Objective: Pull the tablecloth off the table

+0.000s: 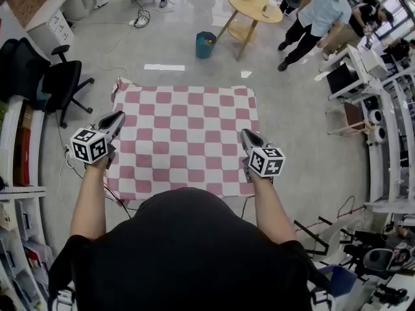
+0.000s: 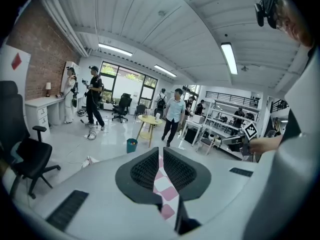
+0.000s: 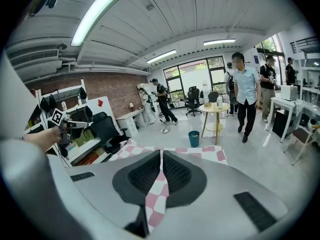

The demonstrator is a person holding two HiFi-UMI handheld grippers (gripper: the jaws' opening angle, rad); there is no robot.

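Pull step, I'd say: left gripper (image 1: pixel 117 117) and right gripper (image 1: pixel 247 135) each clamped on the tablecloth (image 1: pixel 188 125) at its near corners; next needs an even haul back.

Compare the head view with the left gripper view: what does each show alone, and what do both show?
Head view only: the whole checked tablecloth spread out, and the left gripper seen from outside, near a near corner. Left gripper view only: the left jaws shut on a strip of the cloth, and the ceiling lights. Both: the right gripper, round yellow table, teal bin.
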